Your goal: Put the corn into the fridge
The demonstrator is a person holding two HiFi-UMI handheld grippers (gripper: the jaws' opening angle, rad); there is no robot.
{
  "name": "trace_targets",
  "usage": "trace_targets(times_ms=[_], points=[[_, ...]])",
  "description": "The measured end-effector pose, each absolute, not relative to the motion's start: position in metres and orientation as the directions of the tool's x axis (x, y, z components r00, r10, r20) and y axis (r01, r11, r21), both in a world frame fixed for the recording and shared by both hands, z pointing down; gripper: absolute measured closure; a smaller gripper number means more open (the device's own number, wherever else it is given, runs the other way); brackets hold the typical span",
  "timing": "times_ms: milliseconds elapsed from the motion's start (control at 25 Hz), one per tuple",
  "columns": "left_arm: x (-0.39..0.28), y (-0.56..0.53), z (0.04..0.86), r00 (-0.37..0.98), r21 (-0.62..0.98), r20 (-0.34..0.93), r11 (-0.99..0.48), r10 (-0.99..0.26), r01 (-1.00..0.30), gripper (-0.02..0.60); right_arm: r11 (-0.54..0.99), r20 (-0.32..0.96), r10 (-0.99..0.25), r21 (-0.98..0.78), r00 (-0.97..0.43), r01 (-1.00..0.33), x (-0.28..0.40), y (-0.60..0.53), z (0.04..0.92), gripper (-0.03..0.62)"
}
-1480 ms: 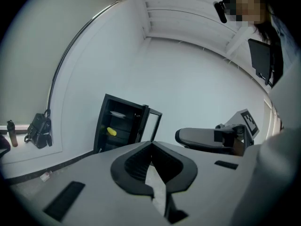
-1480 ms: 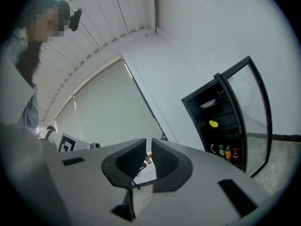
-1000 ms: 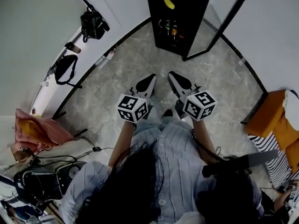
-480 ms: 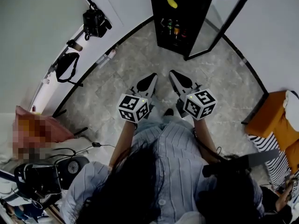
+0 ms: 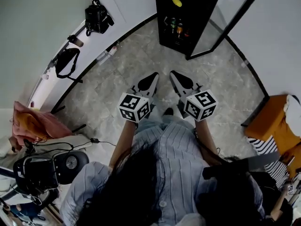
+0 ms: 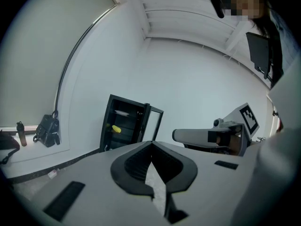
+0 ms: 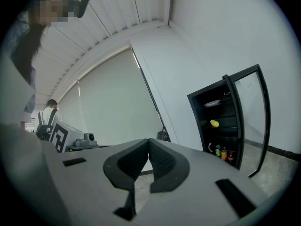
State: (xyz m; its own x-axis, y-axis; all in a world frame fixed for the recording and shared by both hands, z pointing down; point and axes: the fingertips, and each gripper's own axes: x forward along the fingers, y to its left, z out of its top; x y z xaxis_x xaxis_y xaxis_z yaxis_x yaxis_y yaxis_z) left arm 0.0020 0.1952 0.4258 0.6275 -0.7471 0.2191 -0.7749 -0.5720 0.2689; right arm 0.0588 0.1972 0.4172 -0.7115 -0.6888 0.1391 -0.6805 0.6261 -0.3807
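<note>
A yellow corn cob [image 5: 176, 0] lies on an upper shelf inside the black fridge [image 5: 162, 18], whose glass door [image 5: 225, 20] stands open to the right. The corn [image 6: 116, 129] also shows in the left gripper view, and the corn [image 7: 214, 123] in the right gripper view. My left gripper [image 5: 153, 76] and right gripper [image 5: 173, 73] hover side by side over the stone floor, well short of the fridge. Both point toward it. The left gripper [image 6: 151, 143] is shut with nothing in it. The right gripper [image 7: 148, 140] is shut and empty too.
Drink bottles [image 5: 175, 28] stand on the fridge's bottom shelf. A camera bag [image 5: 96, 19], a black bag [image 5: 66, 62] and a small bottle [image 5: 107, 56] lie along the left wall. An orange seat [image 5: 275, 121] is at right, a cloth [image 5: 33, 126] and gear [image 5: 42, 171] at lower left.
The head view has drifted a little, so the fridge sits slightly further right. Both grippers keep their places, shut and empty.
</note>
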Motion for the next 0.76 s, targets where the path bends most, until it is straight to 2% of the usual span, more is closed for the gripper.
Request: trace_targets(times_ms=[760], points=[[-0.001,0.203,0.429,0.640,0.266,0.213,-0.586,-0.739,-0.765,0.575,0.618,0.140,-0.700,-0.374,-0.700,-0.692,0.056,0.202,0.424,0.577]])
